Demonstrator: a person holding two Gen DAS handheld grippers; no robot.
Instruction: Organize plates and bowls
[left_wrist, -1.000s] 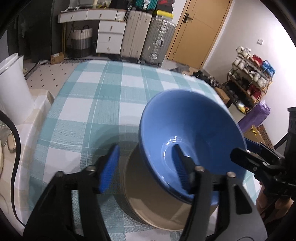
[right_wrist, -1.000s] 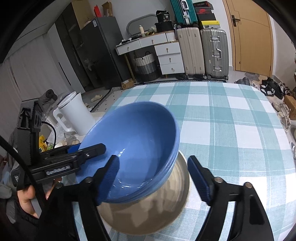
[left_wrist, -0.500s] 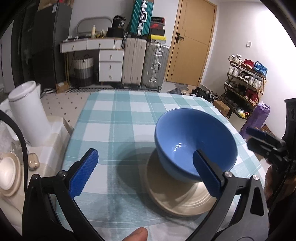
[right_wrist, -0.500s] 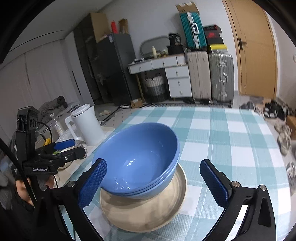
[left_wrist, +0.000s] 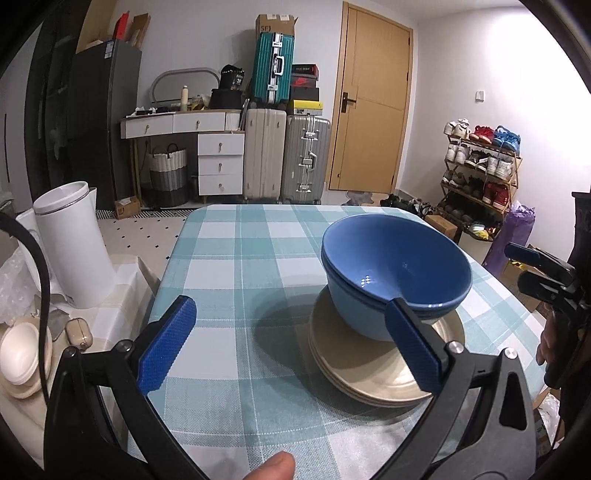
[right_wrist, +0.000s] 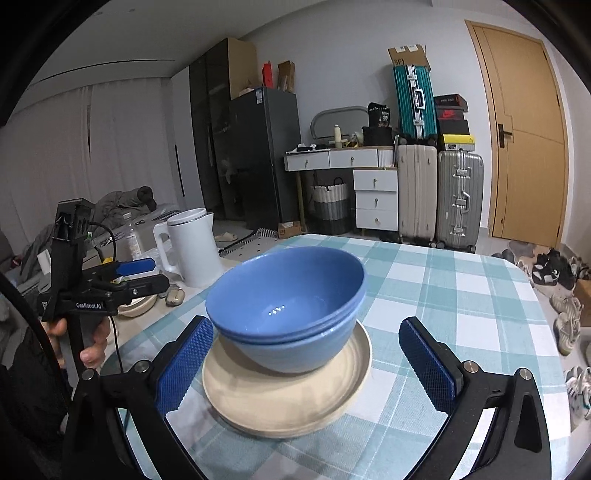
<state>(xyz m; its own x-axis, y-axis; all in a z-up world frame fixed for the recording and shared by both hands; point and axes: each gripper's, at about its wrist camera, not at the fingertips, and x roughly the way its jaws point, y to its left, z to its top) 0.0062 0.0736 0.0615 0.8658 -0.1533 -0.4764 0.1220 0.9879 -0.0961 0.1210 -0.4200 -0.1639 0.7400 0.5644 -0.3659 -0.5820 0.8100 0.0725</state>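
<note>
Two nested blue bowls sit on a stack of beige plates on the checked tablecloth. The bowls and plates also show in the right wrist view. My left gripper is open and empty, held back from the stack on its left side. My right gripper is open and empty, pulled back in front of the stack. Each gripper shows in the other's view, the left and the right.
A white kettle stands on a side surface left of the table, with small cream dishes near it. Suitcases, drawers and a door are behind the table. A shoe rack stands at the right.
Both grippers have pulled back and risen from the bowls. The left gripper's finger has come out of the top bowl and its jaws have opened wider. The bowls now rest level on the plates.
</note>
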